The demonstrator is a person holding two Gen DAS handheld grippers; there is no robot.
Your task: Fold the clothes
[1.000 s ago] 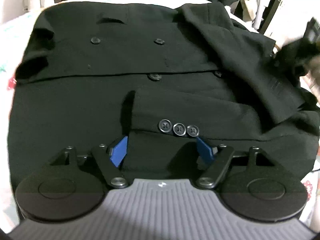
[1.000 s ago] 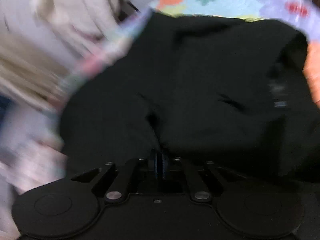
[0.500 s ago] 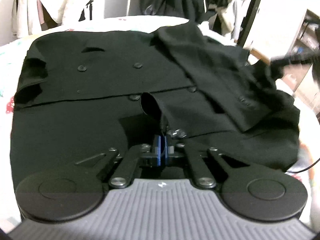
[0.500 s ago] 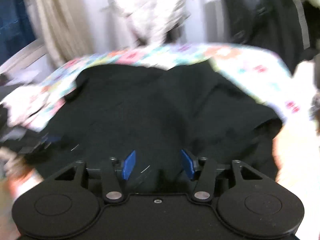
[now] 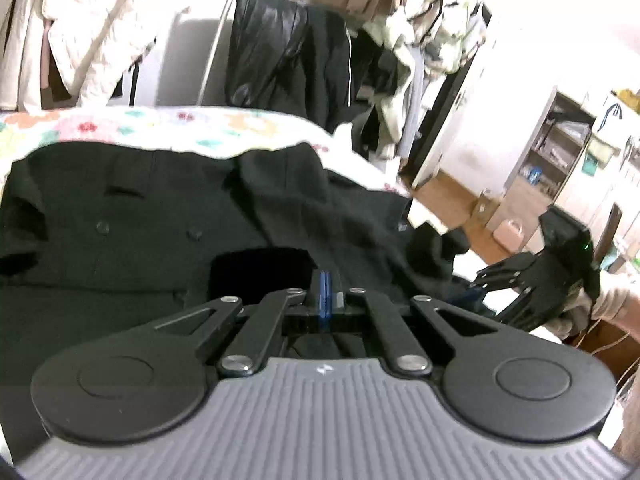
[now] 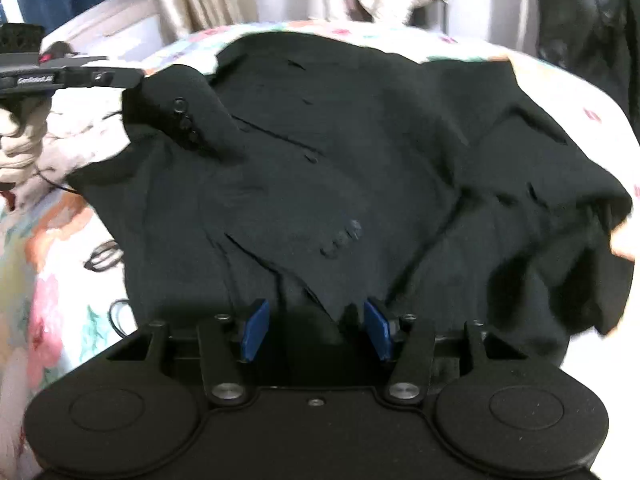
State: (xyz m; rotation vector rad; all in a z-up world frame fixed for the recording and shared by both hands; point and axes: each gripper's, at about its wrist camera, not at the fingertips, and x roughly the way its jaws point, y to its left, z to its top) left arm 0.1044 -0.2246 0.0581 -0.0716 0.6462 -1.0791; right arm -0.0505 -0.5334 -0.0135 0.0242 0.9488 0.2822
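Black coat (image 6: 360,160) on floral bedspread (image 6: 48,280), blue-padded tongs (image 6: 316,330).

The left tool (image 5: 325,294) has its blue pads pressed together on a fold of the black coat (image 5: 160,216), which spreads ahead of it over a flowered bed (image 5: 168,128). To its right hovers the other tool (image 5: 480,280); beyond hang dark clothes (image 5: 288,56).
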